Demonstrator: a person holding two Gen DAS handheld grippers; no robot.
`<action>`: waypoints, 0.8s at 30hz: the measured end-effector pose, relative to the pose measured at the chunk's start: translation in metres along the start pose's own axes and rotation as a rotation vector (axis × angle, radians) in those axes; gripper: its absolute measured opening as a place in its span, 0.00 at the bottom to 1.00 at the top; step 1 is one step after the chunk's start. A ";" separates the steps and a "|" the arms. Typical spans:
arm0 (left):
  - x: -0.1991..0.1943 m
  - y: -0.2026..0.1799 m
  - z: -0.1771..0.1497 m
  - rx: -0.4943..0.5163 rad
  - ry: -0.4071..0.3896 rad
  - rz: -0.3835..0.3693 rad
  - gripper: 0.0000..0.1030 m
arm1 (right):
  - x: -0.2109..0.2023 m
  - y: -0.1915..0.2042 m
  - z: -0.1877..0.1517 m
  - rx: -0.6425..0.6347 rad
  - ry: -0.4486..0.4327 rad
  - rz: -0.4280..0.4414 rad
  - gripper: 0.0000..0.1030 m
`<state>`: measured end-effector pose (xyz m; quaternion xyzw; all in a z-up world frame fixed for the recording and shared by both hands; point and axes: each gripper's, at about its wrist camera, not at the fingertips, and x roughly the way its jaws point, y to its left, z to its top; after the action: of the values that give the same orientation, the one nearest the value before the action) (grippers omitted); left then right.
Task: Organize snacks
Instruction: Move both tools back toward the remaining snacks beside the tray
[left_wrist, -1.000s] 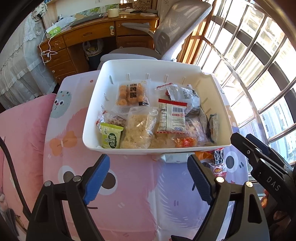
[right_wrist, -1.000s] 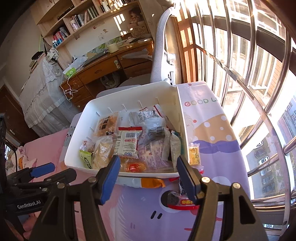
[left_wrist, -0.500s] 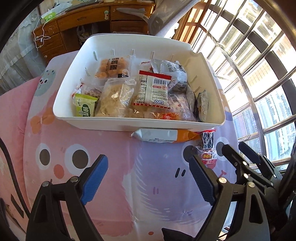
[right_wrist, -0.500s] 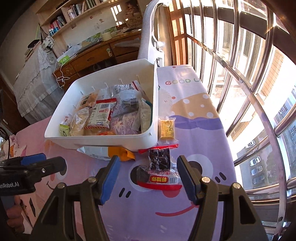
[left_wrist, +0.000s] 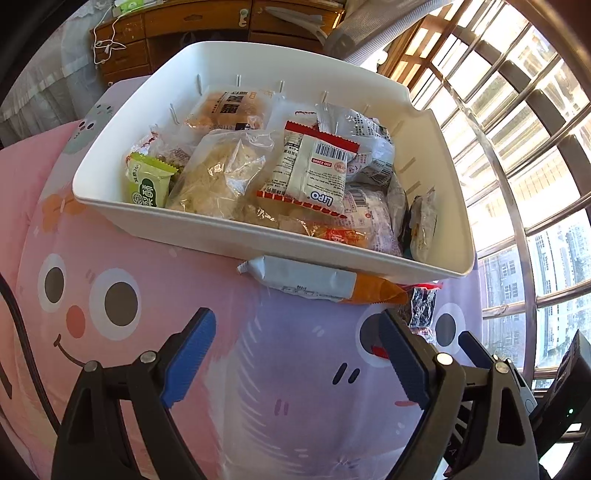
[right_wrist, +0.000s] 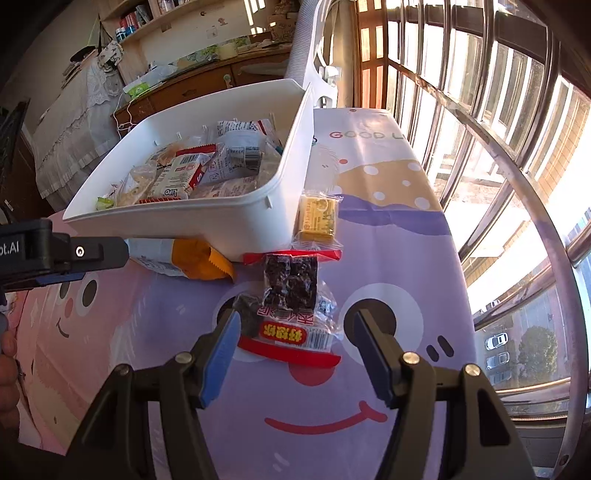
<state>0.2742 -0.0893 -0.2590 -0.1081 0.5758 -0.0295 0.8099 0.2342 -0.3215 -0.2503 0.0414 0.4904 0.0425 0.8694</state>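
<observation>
A white bin (left_wrist: 236, 236) (right_wrist: 207, 221) holds several snack packets. A grey and orange packet (left_wrist: 314, 282) (right_wrist: 184, 258) lies against its front wall. A clear packet of dark snack with red ends (right_wrist: 291, 295) (left_wrist: 421, 306) lies on the cloth by the bin's right corner, and a yellow packet (right_wrist: 318, 218) lies behind it beside the bin. My right gripper (right_wrist: 293, 341) is open, low over the dark packet, its fingers either side of the near end. My left gripper (left_wrist: 295, 349) is open and empty above the cloth before the grey and orange packet.
The table carries a pink and purple cartoon cloth (left_wrist: 258, 387) (right_wrist: 388, 184). Metal window bars (right_wrist: 498, 147) run along the right edge. A wooden desk (left_wrist: 207, 26) and a grey chair (right_wrist: 314, 44) stand behind the bin.
Both grippers pulled back from the bin and came lower. The right gripper closed in on the dark packet, which now lies between its open fingers. The left gripper faces the grey and orange packet.
</observation>
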 end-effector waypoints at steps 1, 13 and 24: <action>0.003 -0.001 0.001 -0.004 -0.006 0.001 0.86 | 0.003 0.000 0.000 -0.006 0.000 0.001 0.62; 0.036 -0.005 0.012 -0.077 -0.010 0.004 0.86 | 0.034 0.002 0.006 -0.046 0.014 0.012 0.62; 0.048 0.002 0.012 -0.129 0.011 -0.012 0.86 | 0.042 0.007 0.013 -0.065 0.018 0.058 0.62</action>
<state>0.3012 -0.0941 -0.3007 -0.1634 0.5803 0.0023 0.7978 0.2667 -0.3098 -0.2789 0.0269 0.4950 0.0838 0.8644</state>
